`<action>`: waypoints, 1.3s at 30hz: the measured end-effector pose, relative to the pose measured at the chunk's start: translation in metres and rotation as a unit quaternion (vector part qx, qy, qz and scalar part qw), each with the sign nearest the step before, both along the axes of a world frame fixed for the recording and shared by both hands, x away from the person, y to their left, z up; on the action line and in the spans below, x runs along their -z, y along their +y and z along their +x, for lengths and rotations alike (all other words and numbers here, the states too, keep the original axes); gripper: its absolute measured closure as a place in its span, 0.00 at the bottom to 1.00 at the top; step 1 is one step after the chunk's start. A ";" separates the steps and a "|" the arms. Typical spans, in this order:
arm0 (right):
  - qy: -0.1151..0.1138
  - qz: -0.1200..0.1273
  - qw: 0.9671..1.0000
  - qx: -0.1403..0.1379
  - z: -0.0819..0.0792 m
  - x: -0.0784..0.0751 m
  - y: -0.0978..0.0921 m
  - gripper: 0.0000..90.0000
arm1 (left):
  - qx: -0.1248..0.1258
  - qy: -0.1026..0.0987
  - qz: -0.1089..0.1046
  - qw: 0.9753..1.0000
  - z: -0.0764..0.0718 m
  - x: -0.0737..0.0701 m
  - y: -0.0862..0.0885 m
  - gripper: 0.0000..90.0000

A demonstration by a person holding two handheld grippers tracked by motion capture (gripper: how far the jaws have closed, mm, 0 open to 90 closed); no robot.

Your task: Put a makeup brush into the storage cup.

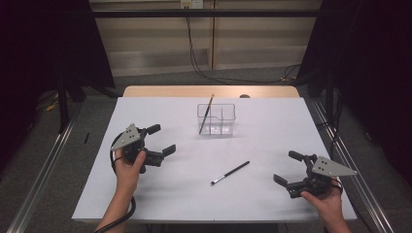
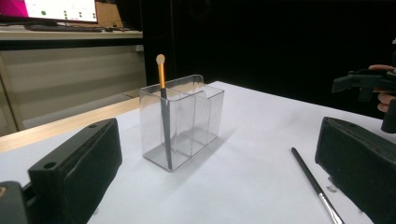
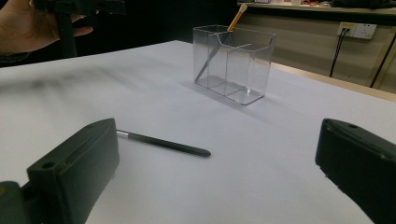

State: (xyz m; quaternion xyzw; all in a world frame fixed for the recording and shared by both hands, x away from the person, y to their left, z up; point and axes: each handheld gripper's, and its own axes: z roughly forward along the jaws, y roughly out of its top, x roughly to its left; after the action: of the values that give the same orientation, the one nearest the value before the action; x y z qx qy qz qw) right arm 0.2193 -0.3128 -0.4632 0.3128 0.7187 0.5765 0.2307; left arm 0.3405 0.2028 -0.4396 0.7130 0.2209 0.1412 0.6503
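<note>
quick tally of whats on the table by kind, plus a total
brushes: 2, one standing in the organiser, one lying on the table
clear organiser: 1
total: 3 things

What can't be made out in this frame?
- Black brush bristle end: hidden behind the right gripper's own jaw in the right gripper view; too small in the high view.
- Upright brush tip in the clear organiser: blurred by the plastic wall, left gripper view.
</note>
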 end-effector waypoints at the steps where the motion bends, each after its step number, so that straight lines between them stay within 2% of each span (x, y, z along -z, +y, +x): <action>1: 0.000 0.000 1.000 0.001 0.000 0.000 0.000 0.00 | -0.001 -0.001 0.001 1.000 -0.001 0.000 0.002 0.01; 10: 0.001 0.001 1.000 0.004 -0.001 0.000 -0.002 0.00 | -0.007 0.000 0.010 1.000 -0.009 0.001 0.015 0.01; 39: -0.001 0.003 1.000 0.007 0.002 0.000 -0.002 0.00 | -0.019 -0.003 0.028 0.999 -0.028 0.004 0.040 0.01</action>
State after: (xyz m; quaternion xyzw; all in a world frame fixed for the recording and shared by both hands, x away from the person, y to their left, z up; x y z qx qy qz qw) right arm 0.2211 -0.3151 -0.4632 0.3174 0.7147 0.5774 0.2348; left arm 0.3120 0.2426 -0.4434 0.7263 0.2281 0.1621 0.6279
